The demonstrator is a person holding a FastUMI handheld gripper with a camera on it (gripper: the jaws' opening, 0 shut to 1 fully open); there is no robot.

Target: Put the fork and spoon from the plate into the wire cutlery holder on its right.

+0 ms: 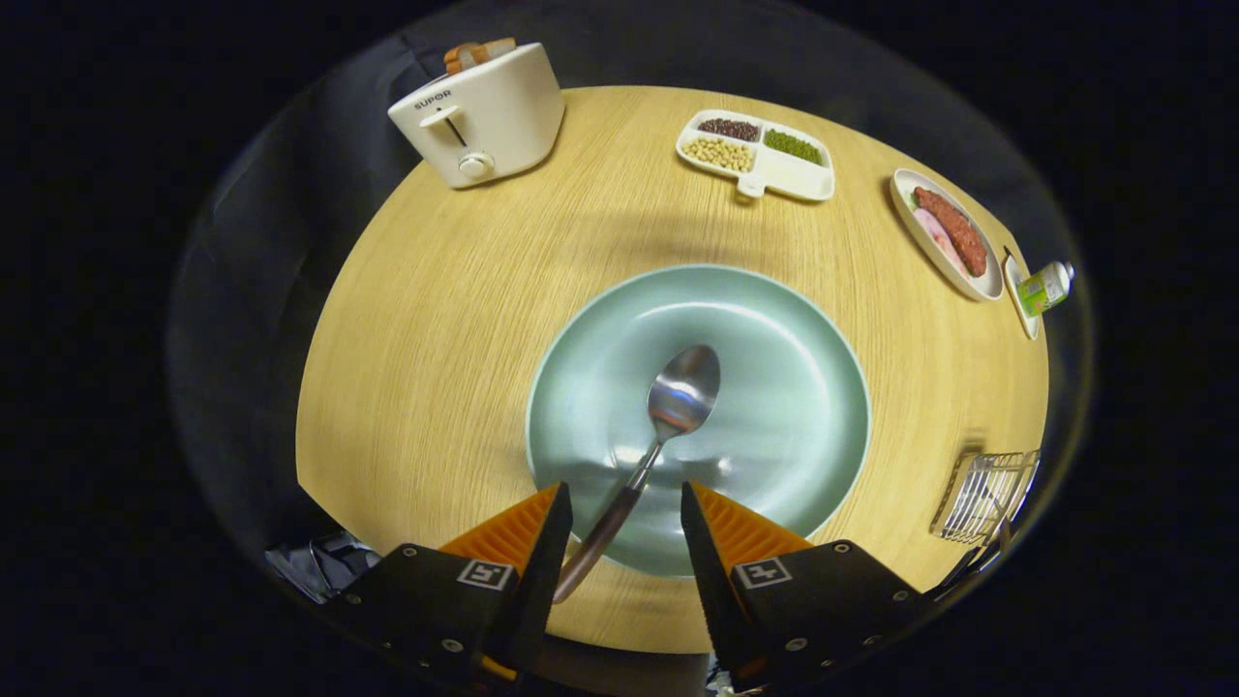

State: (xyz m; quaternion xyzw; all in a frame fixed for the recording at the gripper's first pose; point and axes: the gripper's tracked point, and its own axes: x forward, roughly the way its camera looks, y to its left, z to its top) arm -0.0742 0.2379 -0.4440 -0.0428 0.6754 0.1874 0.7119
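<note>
A pale green plate point(774, 319) lies on the round wooden table just ahead of my fingers. On it rests a metal spoon point(668, 411) with a dark handle; its bowl points away from me and its handle runs back over the plate's near rim. My gripper point(624, 494) is open, and the spoon's handle lies in the gap between the fingertips, nearer the left one, with neither finger touching it. The wire cutlery holder point(982, 494) stands to the right of the plate near the table's edge; something dark leans at its near side, too small to tell.
A white toaster point(479, 111) with bread in it stands at the far left. A divided white dish of beans point(755, 155) sits at the far middle. A white plate of sausage point(949, 232) and a small green bottle point(1045, 287) are at the far right.
</note>
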